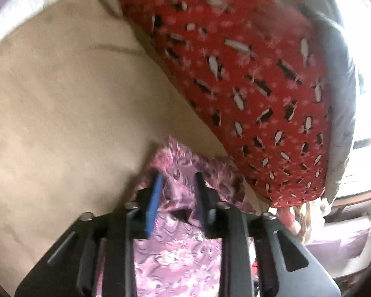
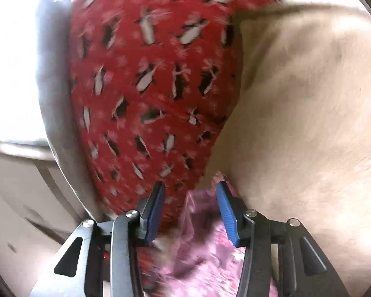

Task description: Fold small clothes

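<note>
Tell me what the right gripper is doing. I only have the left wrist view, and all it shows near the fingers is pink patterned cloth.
Observer: The right gripper is open, with its jaws well apart.
Operator: Is anything between them?
Observer: The pink patterned cloth runs up between the fingers, but neither one visibly presses on it.
Operator: What is beyond the tips?
Observer: The red penguin-print fabric is behind the left tip, and the beige cushion is past the right one.
</note>
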Demonstrator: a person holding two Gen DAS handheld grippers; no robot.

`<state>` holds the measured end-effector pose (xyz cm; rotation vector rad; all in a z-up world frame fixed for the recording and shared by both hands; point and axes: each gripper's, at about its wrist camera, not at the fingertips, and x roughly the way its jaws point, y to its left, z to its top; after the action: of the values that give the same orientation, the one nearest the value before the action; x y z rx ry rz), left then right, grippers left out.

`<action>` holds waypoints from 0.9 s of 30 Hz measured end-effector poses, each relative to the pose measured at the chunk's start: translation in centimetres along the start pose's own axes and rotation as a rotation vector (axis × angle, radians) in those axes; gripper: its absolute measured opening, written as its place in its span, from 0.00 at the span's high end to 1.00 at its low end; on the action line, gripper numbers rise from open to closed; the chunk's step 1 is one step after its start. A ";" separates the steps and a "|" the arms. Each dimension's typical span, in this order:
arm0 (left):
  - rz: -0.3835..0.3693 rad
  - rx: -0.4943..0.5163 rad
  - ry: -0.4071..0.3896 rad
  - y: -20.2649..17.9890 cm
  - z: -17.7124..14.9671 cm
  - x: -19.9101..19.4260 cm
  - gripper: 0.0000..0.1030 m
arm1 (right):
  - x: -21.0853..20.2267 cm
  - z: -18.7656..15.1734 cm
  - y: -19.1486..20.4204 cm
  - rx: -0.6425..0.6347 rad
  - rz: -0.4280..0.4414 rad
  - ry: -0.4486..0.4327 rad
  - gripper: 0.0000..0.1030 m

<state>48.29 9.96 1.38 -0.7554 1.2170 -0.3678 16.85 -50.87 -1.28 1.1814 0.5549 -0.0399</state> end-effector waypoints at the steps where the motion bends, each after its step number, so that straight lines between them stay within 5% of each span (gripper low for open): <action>1: -0.001 -0.002 -0.018 0.3 0.0 -0.6 0.60 | 0.0 -0.4 0.9 -0.075 -0.063 0.014 0.55; 4: 0.084 0.076 -0.002 0.1 -0.4 -0.3 0.54 | 0.8 -1.7 3.2 -0.294 -0.212 0.055 0.55; 8: 0.204 0.227 0.067 -0.6 -2.0 2.0 0.54 | 3.1 -2.4 4.3 -0.423 -0.313 0.092 0.52; 16: 0.238 0.254 0.127 -1.6 -1.8 6.5 0.54 | 7.7 -2.1 3.5 -0.379 -0.319 0.128 0.52; 19: 0.285 0.252 0.080 -2.6 -1.3 7.5 0.55 | 8.8 -2.4 4.3 -0.409 -0.318 0.115 0.52; 20: 0.296 0.245 0.059 -3.0 -0.9 7.7 0.55 | 9.1 -2.4 4.8 -0.424 -0.328 0.109 0.56; 22: 0.308 0.247 0.038 -3.7 -0.6 8.0 0.88 | 9.5 -2.6 5.5 -0.469 -0.340 0.108 0.82; 23: 0.340 0.264 0.028 -4.2 -0.5 8.2 0.90 | 9.5 -2.6 5.8 -0.482 -0.338 0.116 0.94; 27: 0.394 0.283 -0.030 -4.8 0.2 8.7 0.93 | 6.5 -1.2 6.6 -0.467 -0.234 -0.023 0.97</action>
<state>51.95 1.11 -1.39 -0.2675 1.2219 -0.1956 24.11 -45.57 1.25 0.6583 0.6387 -0.1169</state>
